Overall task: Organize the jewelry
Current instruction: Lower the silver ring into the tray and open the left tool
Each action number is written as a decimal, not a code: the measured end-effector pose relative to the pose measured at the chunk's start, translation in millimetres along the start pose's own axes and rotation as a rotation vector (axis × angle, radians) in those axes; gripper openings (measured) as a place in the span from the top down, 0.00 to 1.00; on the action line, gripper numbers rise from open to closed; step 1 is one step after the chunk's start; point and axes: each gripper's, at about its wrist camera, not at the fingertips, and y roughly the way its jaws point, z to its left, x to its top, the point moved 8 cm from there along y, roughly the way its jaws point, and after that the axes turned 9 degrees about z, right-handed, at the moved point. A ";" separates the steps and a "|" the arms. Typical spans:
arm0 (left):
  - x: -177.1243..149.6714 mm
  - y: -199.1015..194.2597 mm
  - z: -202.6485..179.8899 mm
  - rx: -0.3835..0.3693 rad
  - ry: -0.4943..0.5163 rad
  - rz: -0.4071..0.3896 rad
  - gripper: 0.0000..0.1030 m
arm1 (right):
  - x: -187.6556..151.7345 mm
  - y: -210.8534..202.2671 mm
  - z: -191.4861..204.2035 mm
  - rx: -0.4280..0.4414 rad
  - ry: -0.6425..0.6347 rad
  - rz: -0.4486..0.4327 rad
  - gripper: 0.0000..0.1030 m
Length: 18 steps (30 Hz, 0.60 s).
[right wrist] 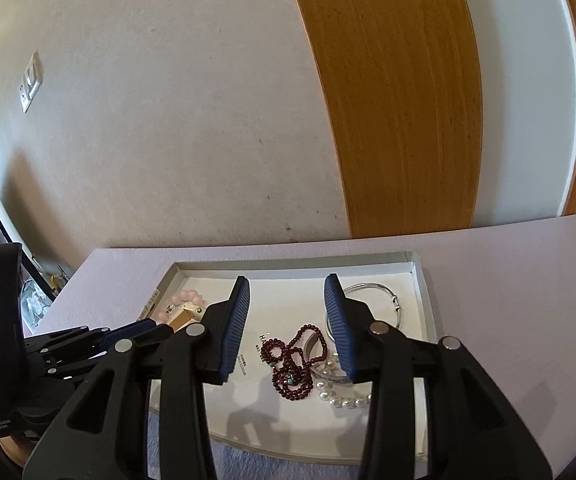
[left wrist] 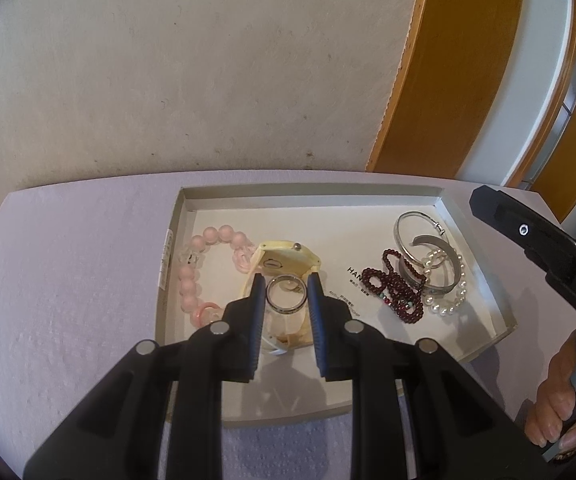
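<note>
A shallow white box tray (left wrist: 484,344) lies on the table and holds the jewelry. My left gripper (left wrist: 286,285) is shut on a silver ring (left wrist: 285,294), held just above a cream watch (left wrist: 285,260). A pink bead bracelet (left wrist: 191,276) lies at the tray's left. At the right lie a dark red bead strand (left wrist: 398,290), a pearl bracelet (left wrist: 448,300) and silver bangles (left wrist: 420,232). My right gripper (right wrist: 286,286) is open and empty, above the red strand (right wrist: 294,364), the pearls (right wrist: 342,400) and the bangles (right wrist: 372,292).
The tray (right wrist: 424,292) sits on a pale lilac table (left wrist: 67,280) against a white wall. A wooden door frame (right wrist: 388,100) stands behind at the right. My left gripper's body (right wrist: 67,344) reaches in from the left in the right wrist view.
</note>
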 end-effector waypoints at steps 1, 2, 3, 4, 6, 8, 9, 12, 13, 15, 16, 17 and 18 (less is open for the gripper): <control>0.0 0.7 -0.7 -0.002 0.001 0.001 0.79 | 0.0 -0.2 -0.7 -0.009 -0.003 -0.003 0.60; -0.4 0.0 -1.5 -0.003 0.002 0.001 0.79 | 0.1 -0.7 -1.3 -0.016 -0.005 -0.006 0.60; -0.9 -1.0 -1.9 -0.003 0.003 0.001 0.79 | 0.1 -0.9 -2.4 -0.018 -0.003 -0.007 0.60; -0.7 -0.7 -2.6 -0.004 0.004 0.001 0.79 | 0.0 -0.8 -4.1 -0.014 0.004 -0.007 0.60; 0.3 0.2 -2.6 -0.005 0.002 0.001 0.79 | -0.4 -0.4 -7.2 -0.014 0.015 -0.007 0.60; 1.7 0.9 -2.4 -0.009 -0.001 0.002 0.79 | -0.6 0.2 -9.4 -0.015 0.022 -0.007 0.60; 2.4 1.7 -2.5 -0.011 -0.003 0.003 0.79 | -0.5 0.3 -10.2 -0.015 0.025 -0.007 0.60; 5.2 5.6 -1.8 -0.021 -0.019 0.012 0.78 | -1.0 1.5 -12.4 -0.017 0.028 -0.005 0.60; 5.8 7.0 -1.2 -0.031 -0.029 0.015 0.78 | -1.4 2.4 -12.7 -0.018 0.028 -0.002 0.60; 5.9 8.4 1.4 -0.039 -0.041 0.019 0.69 | -2.1 4.1 -13.5 -0.021 0.028 0.002 0.60; 5.6 8.8 3.1 -0.038 -0.045 0.019 0.68 | -2.4 4.7 -13.9 -0.024 0.028 0.003 0.60; 4.8 8.9 5.3 -0.035 -0.046 0.020 0.67 | -2.5 5.2 -14.2 -0.024 0.029 0.004 0.60; 4.3 9.1 7.6 -0.032 -0.049 0.021 0.67 | -2.7 5.4 -14.4 -0.024 0.030 0.005 0.60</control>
